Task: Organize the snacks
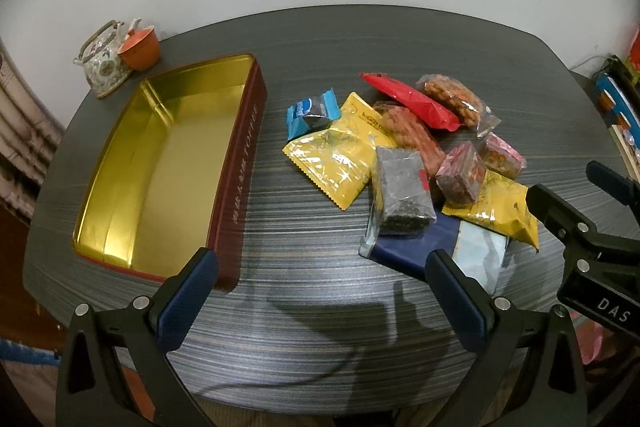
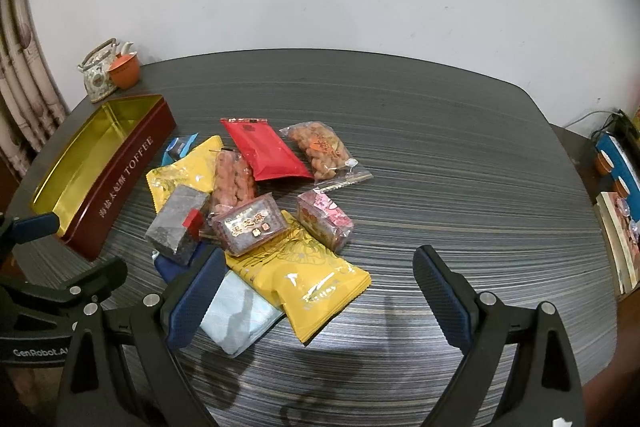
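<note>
An open maroon toffee tin (image 1: pixel 240 155) (image 2: pixel 120 171) with a gold inside lies empty on the left of the dark table. To its right is a pile of snacks: yellow packets (image 1: pixel 336 159) (image 2: pixel 316 275), a red packet (image 1: pixel 412 101) (image 2: pixel 264 151), a dark block (image 1: pixel 402 195) (image 2: pixel 180 223), bags of fried twists (image 1: pixel 452 95) (image 2: pixel 320 147) and small clear boxes (image 1: pixel 460 175) (image 2: pixel 252 227). My left gripper (image 1: pixel 320 291) is open above bare table between tin and pile. My right gripper (image 2: pixel 316 291) is open over the pile's near edge, holding nothing.
A patterned teapot (image 1: pixel 102 61) (image 2: pixel 98 75) and an orange cup (image 1: pixel 140 47) (image 2: pixel 124 69) stand at the table's far left corner. A blue and pale flat packet (image 1: pixel 440 247) (image 2: pixel 236 311) lies under the pile. Books and clutter (image 2: pixel 616 187) sit beyond the right edge.
</note>
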A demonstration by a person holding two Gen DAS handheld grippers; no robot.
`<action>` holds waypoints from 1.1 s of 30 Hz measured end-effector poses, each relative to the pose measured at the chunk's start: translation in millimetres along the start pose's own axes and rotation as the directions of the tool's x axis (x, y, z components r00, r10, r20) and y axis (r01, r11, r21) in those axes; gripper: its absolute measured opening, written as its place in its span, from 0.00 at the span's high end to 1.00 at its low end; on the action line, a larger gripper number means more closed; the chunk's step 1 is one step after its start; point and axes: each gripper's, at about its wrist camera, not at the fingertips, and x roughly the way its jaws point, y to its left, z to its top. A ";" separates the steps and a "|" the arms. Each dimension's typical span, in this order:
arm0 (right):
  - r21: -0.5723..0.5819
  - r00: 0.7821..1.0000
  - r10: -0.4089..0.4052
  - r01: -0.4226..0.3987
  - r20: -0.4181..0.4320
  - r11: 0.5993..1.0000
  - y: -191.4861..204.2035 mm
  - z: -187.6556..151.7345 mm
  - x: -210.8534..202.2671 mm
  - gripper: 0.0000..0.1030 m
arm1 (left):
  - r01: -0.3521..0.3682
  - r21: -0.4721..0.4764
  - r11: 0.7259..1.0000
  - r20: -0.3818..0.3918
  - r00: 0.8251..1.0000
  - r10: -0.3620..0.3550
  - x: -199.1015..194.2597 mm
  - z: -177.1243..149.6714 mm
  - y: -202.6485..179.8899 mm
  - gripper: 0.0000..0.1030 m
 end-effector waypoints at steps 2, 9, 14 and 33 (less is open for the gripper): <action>-0.003 1.000 -0.005 0.005 -0.002 1.000 0.0 0.4 0.9 0.09 | 0.000 0.003 1.000 -0.002 1.000 0.000 0.4 -0.5 -0.5 0.01; 0.002 1.000 0.004 -0.004 0.004 1.000 -2.5 2.1 0.4 0.09 | 0.000 0.006 1.000 -0.007 1.000 0.000 1.3 -1.1 -0.2 0.01; -0.001 1.000 0.004 -0.004 0.006 1.000 -3.7 3.4 0.7 0.09 | 0.000 0.006 1.000 -0.007 1.000 0.000 1.9 -1.0 -0.8 0.01; 0.008 1.000 0.011 -0.011 0.004 1.000 -5.5 2.5 -0.3 0.09 | 0.011 0.002 1.000 -0.017 1.000 -0.011 6.6 0.2 -0.4 0.01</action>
